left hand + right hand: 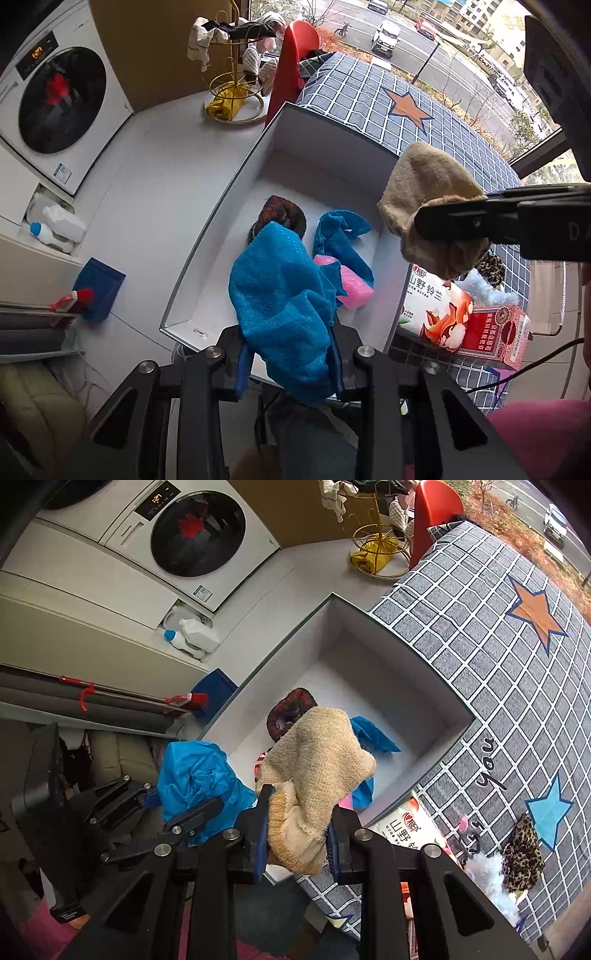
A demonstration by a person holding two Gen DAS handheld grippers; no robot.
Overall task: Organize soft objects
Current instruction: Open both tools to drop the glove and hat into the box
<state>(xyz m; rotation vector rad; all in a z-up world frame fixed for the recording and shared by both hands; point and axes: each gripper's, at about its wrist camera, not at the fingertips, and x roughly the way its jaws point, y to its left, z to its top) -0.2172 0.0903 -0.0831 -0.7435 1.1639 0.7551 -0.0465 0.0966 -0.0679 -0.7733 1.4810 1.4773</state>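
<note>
Checked star-print table cover [480, 635] right of both grippers. White open box [221, 206] directly below. Left gripper [291, 354] clenched on blue mesh cloth [280, 295], over box near edge. Right gripper [295, 842] clenched on beige knit sock [317, 760], over box. Ahead in box: dark red-black item [282, 214], pink item [354, 288].

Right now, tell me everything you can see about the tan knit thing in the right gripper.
The tan knit piece looks like a soft, fuzzy sock or small cloth, beige with a more yellow ribbed edge near the fingers. It is crumpled and folded over itself, pinched in the right gripper, whose jaws are closed on its lower part. Its free end bulges forward above the white box, hanging in the air and touching nothing else that shows.
</note>
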